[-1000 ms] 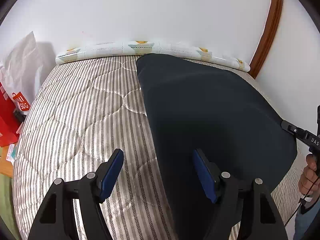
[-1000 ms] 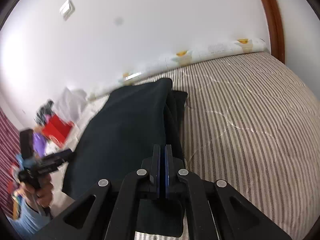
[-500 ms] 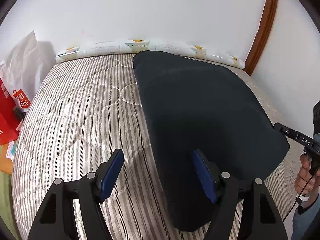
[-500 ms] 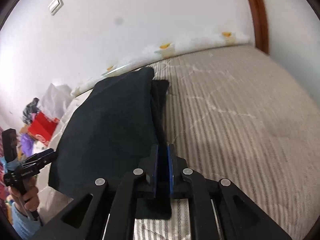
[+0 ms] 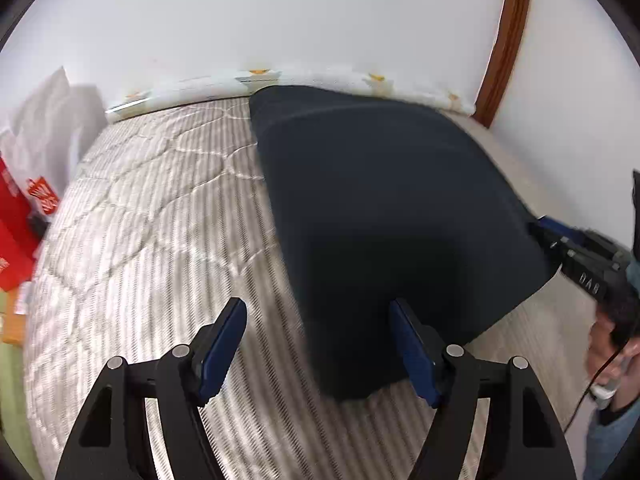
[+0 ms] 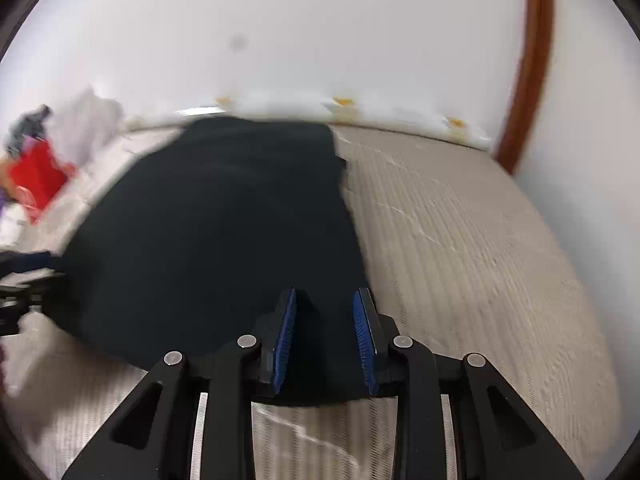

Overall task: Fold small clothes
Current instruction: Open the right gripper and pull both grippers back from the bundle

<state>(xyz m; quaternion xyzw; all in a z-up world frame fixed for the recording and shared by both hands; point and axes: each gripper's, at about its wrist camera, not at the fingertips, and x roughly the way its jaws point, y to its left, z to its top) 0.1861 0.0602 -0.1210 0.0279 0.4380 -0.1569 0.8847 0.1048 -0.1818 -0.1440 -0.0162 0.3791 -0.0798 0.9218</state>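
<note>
A dark navy garment [image 5: 384,208] lies folded flat on the striped mattress [image 5: 160,232], reaching back to the wall. My left gripper [image 5: 318,344] hovers over the garment's near left corner. Its jaws are wide and opening, and the pads press on nothing. My right gripper [image 6: 325,340] is over the garment's [image 6: 224,232] near right edge. Its jaws are opening, with the cloth lying loose below and between the blue pads [image 6: 285,340]. The right gripper [image 5: 576,256] also shows at the garment's right corner in the left wrist view, and the left gripper [image 6: 24,280] shows blurred in the right wrist view.
A patterned bolster [image 5: 192,88] runs along the white wall at the back. Red bags [image 5: 20,224] and a white plastic bag [image 5: 44,128] stand left of the bed. A brown wooden frame [image 5: 504,44] rises at the right. A hand [image 5: 612,336] holds the right gripper.
My right gripper, shut on the garment's edge before, has opened its jaws and swung round to face the wall. The garment now lies flatter. The left gripper shifted slightly.
</note>
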